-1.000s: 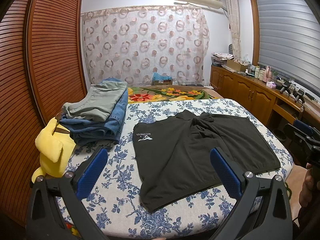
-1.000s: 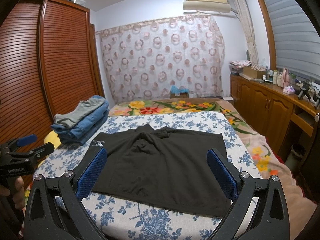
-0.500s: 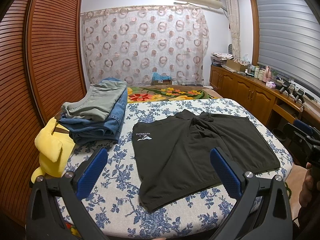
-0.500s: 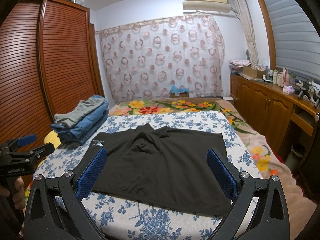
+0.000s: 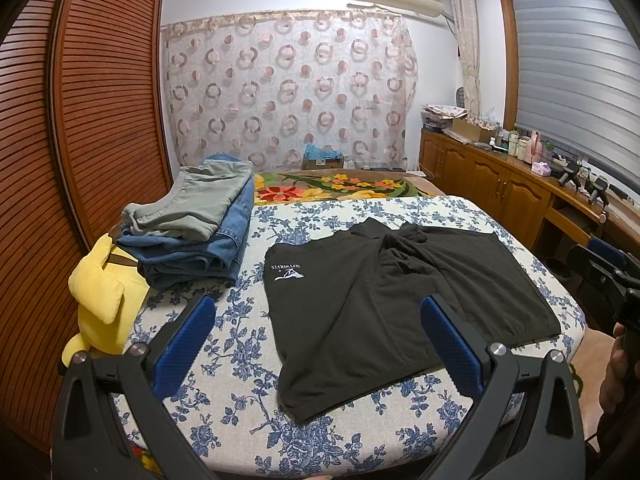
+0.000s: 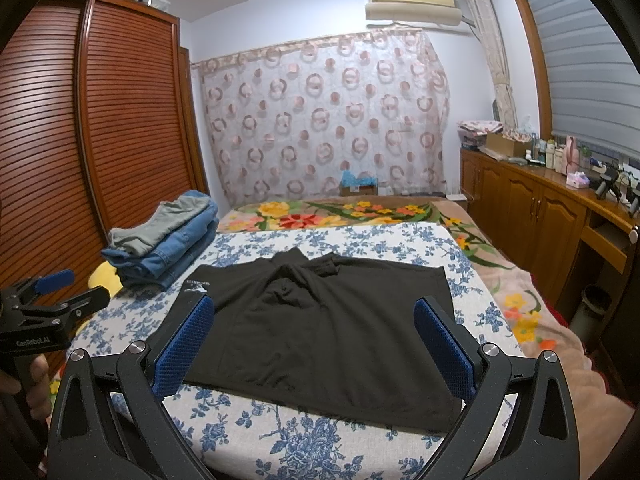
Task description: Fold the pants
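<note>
Black shorts [image 5: 392, 304] lie spread flat on the blue-flowered bed sheet [image 5: 240, 352], waistband toward me, with a white logo [image 5: 288, 271] on the left leg. They also show in the right wrist view [image 6: 320, 332]. My left gripper [image 5: 316, 344] is open and empty, held above the bed's near left edge. My right gripper [image 6: 314, 344] is open and empty, above the near edge over the shorts. The left gripper also shows at the left of the right wrist view [image 6: 44, 300]. The right gripper also shows at the right of the left wrist view [image 5: 600, 264].
A stack of folded jeans and grey shorts [image 5: 196, 224] sits at the bed's left side, beside a yellow plush toy [image 5: 100, 292]. A flowered blanket [image 6: 340, 216] covers the far end. A slatted wardrobe [image 5: 80, 120] stands left, wooden cabinets [image 6: 532, 216] right.
</note>
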{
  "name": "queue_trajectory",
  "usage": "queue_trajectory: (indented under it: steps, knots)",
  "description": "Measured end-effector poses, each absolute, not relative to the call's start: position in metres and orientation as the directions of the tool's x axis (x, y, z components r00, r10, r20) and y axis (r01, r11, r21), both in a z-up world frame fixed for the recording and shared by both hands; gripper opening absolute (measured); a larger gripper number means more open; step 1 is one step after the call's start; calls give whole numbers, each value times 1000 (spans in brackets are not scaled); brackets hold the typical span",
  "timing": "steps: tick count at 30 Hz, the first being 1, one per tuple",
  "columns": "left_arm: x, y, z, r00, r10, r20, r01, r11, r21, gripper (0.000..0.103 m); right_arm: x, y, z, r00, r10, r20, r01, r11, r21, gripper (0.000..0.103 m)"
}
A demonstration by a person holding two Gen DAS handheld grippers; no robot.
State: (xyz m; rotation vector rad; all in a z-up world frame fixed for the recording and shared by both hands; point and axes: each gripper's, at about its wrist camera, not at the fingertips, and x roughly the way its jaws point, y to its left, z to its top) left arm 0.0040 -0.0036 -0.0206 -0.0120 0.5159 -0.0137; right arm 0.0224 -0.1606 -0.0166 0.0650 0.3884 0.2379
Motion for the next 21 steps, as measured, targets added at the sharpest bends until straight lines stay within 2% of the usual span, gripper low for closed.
queue_trajectory:
  steps: [11, 21]
  knots:
    - [17, 2, -45, 826, -16, -563, 3, 1000, -24, 103, 26, -169, -29, 886, 231, -403, -218, 973, 80, 102]
    - [27, 12, -70, 792, -28, -610, 4, 999, -40, 103, 42, -185, -52, 853, 208, -478, -193, 978, 80, 102]
